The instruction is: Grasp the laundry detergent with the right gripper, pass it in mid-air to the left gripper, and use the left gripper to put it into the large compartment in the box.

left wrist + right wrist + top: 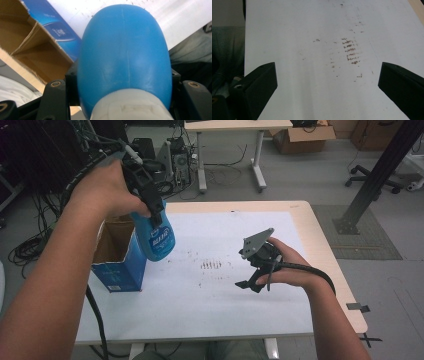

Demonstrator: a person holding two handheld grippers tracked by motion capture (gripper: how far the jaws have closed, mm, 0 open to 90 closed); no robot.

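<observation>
The left claw [159, 217] is clamped on the neck of a blue bottle [156, 236], its black jaws pressing either side just above the white cap in the left gripper view; the bottle [124, 47] hangs in the air, tilted, at about ten o'clock over the worktop [300, 220], just beside the open top of a blue cardboard box [117, 260] standing at nine o'clock near the left edge; the box looks empty as far as its brown inside shows, so I judge the bottle is either just lifted out or about to go in, and the pictures do not settle which; the right claw [247, 284] stands wide and holds nothing, resting low at about three o'clock, pointing at a patch of brown smears [211, 265] on the white sheet [225, 305] near the centre; those smears [350, 51] lie uncleaned between its jaws in the right gripper view; if the work is spraying or wiping them, that part is not yet done.
</observation>
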